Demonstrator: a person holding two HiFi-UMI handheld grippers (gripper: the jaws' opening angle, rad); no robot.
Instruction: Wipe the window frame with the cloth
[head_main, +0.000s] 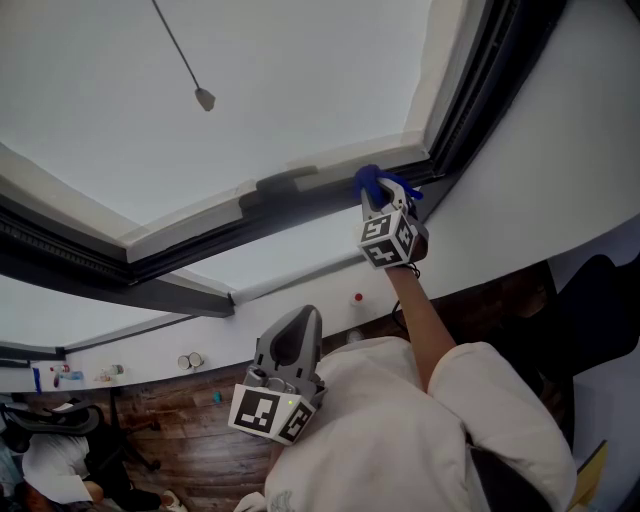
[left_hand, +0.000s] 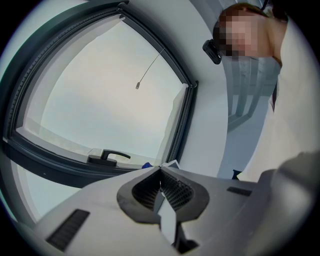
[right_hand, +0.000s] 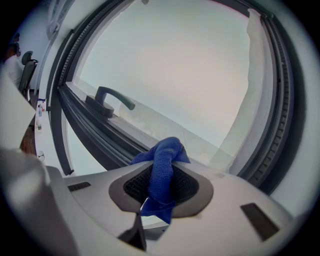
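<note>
The left claw (head_main: 297, 322) is held low, well apart from the window frame (head_main: 320, 203). Its jaws are pressed together with nothing between them (in the left gripper view the two tips meet). Above it, in front of the pane, one thin cord (head_main: 204, 98) ends in a small weight.

On the frame's bottom rail lies one dark handle (head_main: 285, 183), its length running along the rail. Just right of the handle, near the frame's lower right corner, the right claw (head_main: 385, 190) is raised on an outstretched arm. It is clamped on the one blue cloth (right_hand: 162, 172).

In the right gripper view the cloth's long axis runs straight along the jaws. A short tail hangs at the rear, and a bunched head pokes past the tips toward the rail (whether it presses on the rail I cannot tell). In the head view that blue bunch (head_main: 368, 181) sits at the rail's upper edge, pointing up and left.

There are two claws, one cloth, one handle and one cord.
</note>
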